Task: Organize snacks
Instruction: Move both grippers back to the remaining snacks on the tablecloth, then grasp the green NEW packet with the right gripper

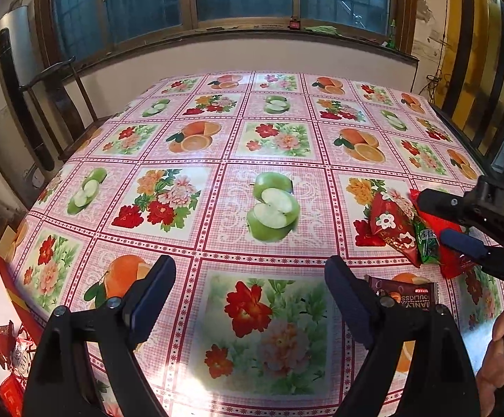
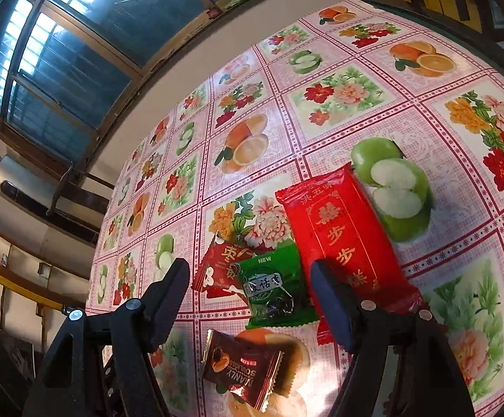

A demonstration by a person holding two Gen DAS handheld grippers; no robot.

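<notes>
Four snack packets lay bunched on the tablecloth (image 2: 425, 215): long red packet (image 2: 342, 229), green packet (image 2: 272, 285), small red packet (image 2: 217, 271), brown packet (image 2: 245, 371). Right gripper (image 2: 248, 295) hovered wide open, empty, over the green packet; left gripper (image 1: 248, 299) gaped empty too. Light, crinkly, slippery wrappers looked best pinched across the middle.

Black fingers (image 1: 154, 299), blue pads, silver screws

I see four wrapped snacks lying flat on the tablecloth. The long red packet (image 2: 342, 239) with gold characters lies aslant, its near end hidden. The green packet (image 2: 274, 285) lies just left of it, overlapping the small red packet (image 2: 217, 267) with white flowers. The brown chocolate packet (image 2: 241, 370) lies apart, nearer me, its lettering upside down.
</notes>
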